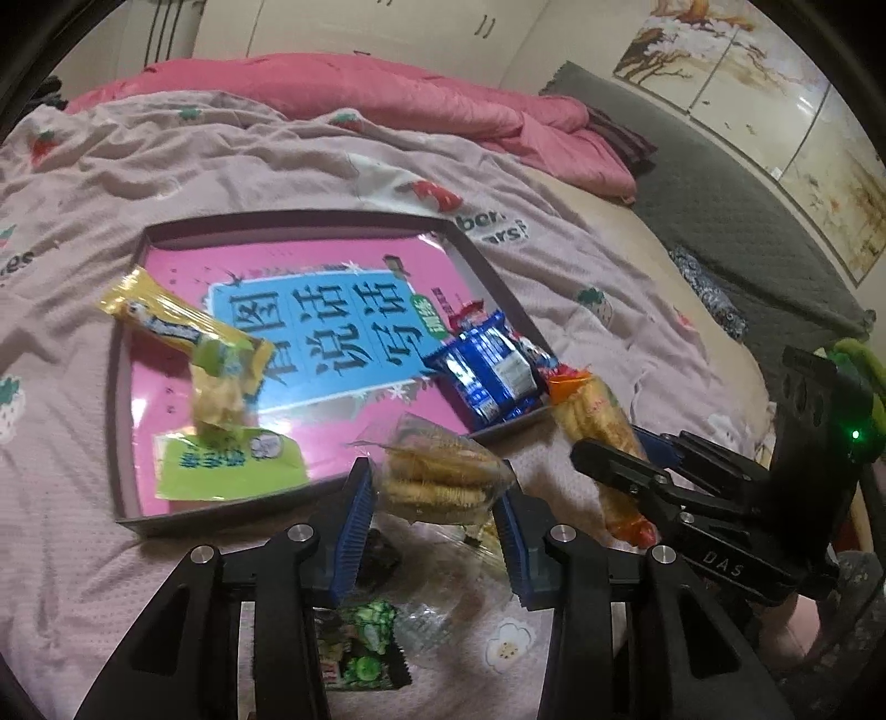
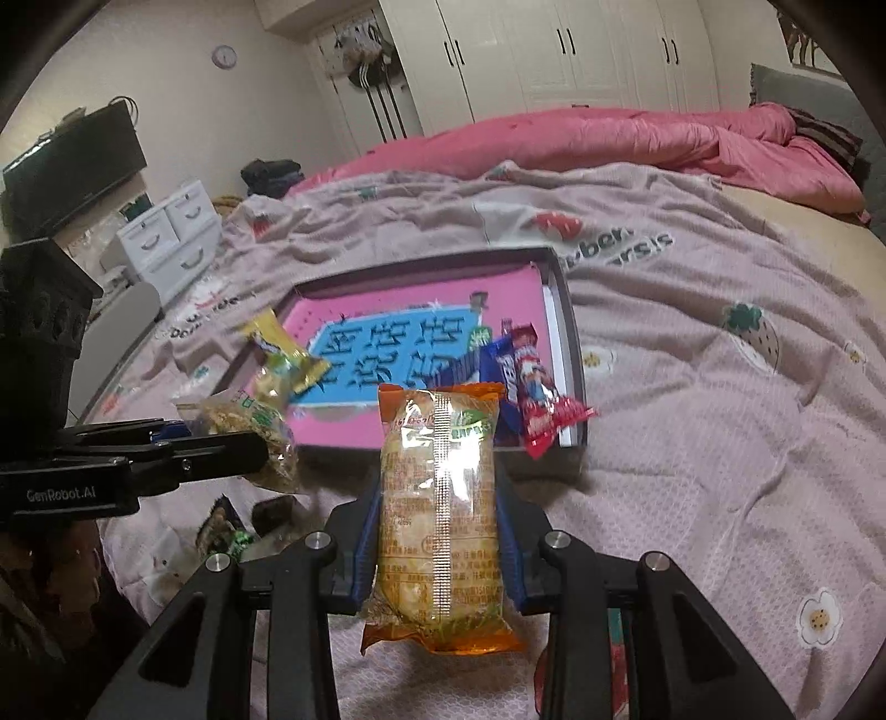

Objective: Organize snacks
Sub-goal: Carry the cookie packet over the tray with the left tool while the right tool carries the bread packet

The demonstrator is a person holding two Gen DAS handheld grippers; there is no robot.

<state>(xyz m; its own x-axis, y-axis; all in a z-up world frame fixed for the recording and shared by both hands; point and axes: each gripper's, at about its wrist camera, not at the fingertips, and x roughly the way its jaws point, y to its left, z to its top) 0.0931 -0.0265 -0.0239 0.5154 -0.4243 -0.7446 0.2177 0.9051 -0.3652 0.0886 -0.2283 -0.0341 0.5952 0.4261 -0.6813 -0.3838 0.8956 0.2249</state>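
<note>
Both tongs grip snacks above the bed: left tongs [image 1: 434,515] hold a clear cracker pack [image 1: 440,476], right tongs [image 2: 437,545] an orange-ended biscuit pack [image 2: 440,509]. Next, likely place both in the shallow box [image 2: 570,343] ahead.

Bedroom, dim warm light. Bed [image 2: 692,343] fills most of both views, w/ pale pink strawberry-print blanket [image 1: 183,166], crumpled. Rolled pink quilt [image 2: 609,138] along far side, 12 to 2 o'clock in right wrist view. White wardrobe [image 2: 554,50] w/ dark handles behind it at 12. Round wall clock [image 2: 225,56] at 11. Black TV [image 2: 72,166] at 9–10, white drawer unit [image 2: 171,232] just beside it. Grey headboard [image 1: 720,199] at 2–3 in left wrist view, glossy tree-print wall panels [image 1: 775,94] above it.
</note>
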